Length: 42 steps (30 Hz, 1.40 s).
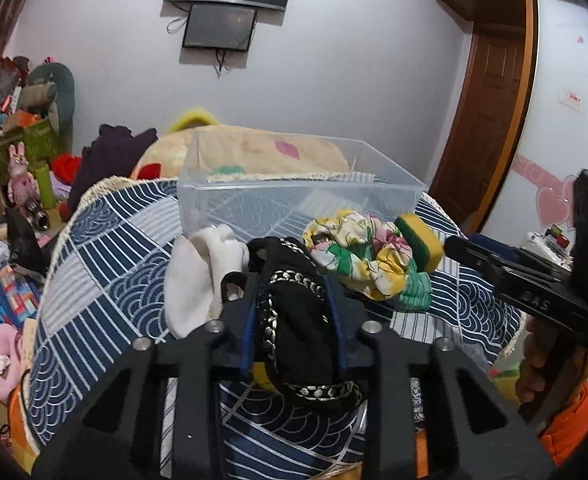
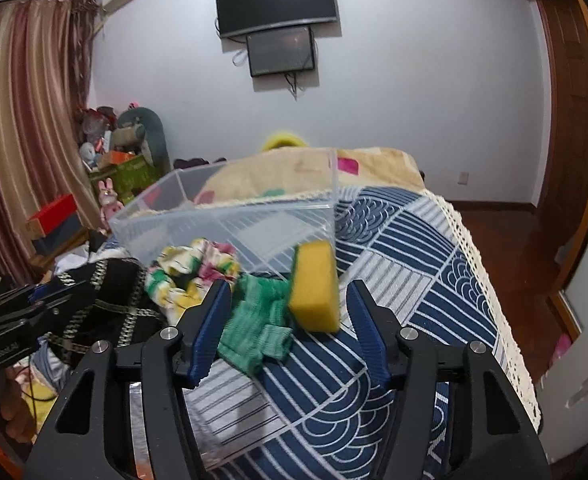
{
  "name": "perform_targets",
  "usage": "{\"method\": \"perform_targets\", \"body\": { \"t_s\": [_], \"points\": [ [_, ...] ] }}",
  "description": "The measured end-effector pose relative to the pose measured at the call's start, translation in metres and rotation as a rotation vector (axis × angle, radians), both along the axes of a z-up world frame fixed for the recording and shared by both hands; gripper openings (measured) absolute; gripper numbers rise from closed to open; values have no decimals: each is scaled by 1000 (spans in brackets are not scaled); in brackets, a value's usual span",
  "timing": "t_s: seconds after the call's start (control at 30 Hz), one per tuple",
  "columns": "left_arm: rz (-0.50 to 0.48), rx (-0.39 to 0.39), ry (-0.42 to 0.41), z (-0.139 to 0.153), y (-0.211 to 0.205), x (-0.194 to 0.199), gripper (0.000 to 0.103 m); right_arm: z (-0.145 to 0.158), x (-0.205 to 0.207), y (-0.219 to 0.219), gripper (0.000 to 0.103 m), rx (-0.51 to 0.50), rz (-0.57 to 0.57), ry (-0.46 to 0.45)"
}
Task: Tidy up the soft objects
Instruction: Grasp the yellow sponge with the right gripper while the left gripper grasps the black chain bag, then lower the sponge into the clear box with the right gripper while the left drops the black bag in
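Blue-and-white patchwork cloth (image 2: 406,248) with a cream lace edge covers the bench, and a lavender wall behind carries a dark television (image 2: 276,0) with a smaller screen (image 2: 281,51) under it. On the cloth a clear plastic bin (image 1: 294,196) stands near the far edge. Just before it lie a white sock (image 1: 201,276), a floral scrunchie (image 1: 354,252), a green knitted piece (image 2: 255,332) and a yellow sponge (image 2: 316,286) with a green scouring face (tipped up on its edge, beside the bin wall). The left claw (image 1: 294,300) is pinching a black fabric item with chain trim (image 1: 294,320) between its blue pads. The right claw (image 2: 287,324) is spread wide, with the green knitted piece and the sponge between its fingers, neither pad touching them
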<state>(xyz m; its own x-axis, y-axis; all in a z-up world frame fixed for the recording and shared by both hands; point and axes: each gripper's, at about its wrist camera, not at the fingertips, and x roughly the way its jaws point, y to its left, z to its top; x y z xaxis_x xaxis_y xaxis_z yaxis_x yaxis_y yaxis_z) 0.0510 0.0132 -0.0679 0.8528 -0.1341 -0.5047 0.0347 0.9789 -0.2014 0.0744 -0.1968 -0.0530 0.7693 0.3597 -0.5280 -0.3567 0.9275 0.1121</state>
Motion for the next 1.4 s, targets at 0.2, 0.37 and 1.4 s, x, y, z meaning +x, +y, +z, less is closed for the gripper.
{"method": "perform_targets", "body": {
  "t_s": [0.2, 0.37, 1.4],
  "points": [
    [-26, 8, -23, -1, -7, -2, 20, -12, 21, 1, 35, -5, -11, 73],
    [-22, 0, -30, 1, -6, -3, 17, -20, 25, -1, 26, 15, -22, 100],
    [-24, 8, -217, 98, 5, 14, 14, 46, -4, -8, 21, 83, 13, -80]
  ]
}}
